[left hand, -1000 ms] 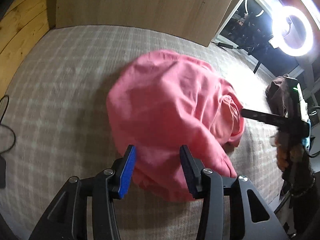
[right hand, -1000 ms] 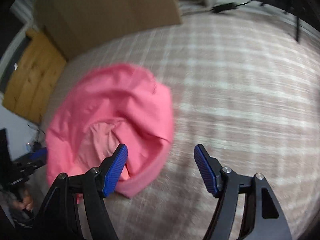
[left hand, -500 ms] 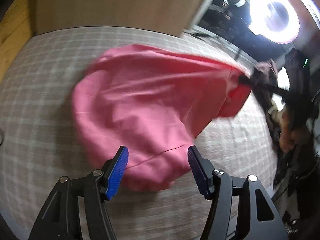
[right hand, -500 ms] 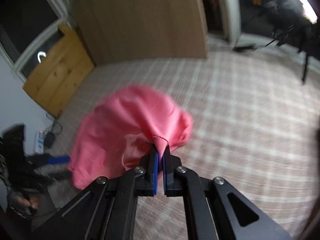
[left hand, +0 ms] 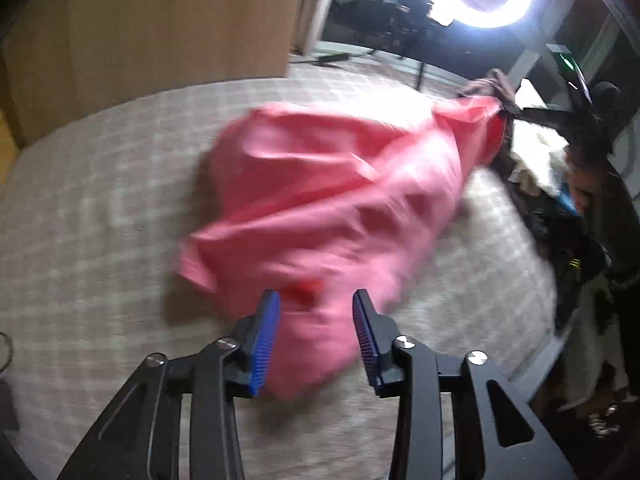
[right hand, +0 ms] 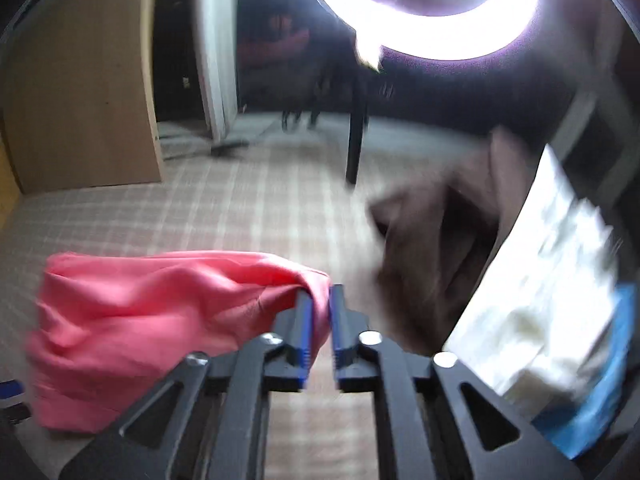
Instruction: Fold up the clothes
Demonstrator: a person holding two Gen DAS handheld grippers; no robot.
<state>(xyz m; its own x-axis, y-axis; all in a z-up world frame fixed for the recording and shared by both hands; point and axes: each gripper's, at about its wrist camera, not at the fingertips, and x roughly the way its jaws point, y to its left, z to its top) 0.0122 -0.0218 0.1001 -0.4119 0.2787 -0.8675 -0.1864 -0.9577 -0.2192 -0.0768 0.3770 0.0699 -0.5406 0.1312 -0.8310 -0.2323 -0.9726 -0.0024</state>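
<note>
**Pink garment hauled up by one corner**

Since a second ago the pink garment (left hand: 332, 200) has gone from a rounded heap to a stretched sheet, and the right claw (right hand: 320, 320) has swung up from the bedspread towards the clothes pile. That claw pinches a bunched corner of the cloth between its blue pads, though its jaws are opening, so the corner may slip free mid-lift. The left claw (left hand: 316, 336) hangs over the lower hem with its jaws closing; fabric lies between them but the pads are not pressing on it yet. Most of the garment trails on the checked bed cover (left hand: 100, 200). If the left claw shuts on a thick fold instead of a single edge, the spread comes out twisted. The brown garment (right hand: 432, 248) and the white folded cloth (right hand: 552, 272) sit just beside the right claw and could snag. The ring light (right hand: 432, 12) glares above, and a wooden panel (left hand: 160, 20) stands beyond the bed
</note>
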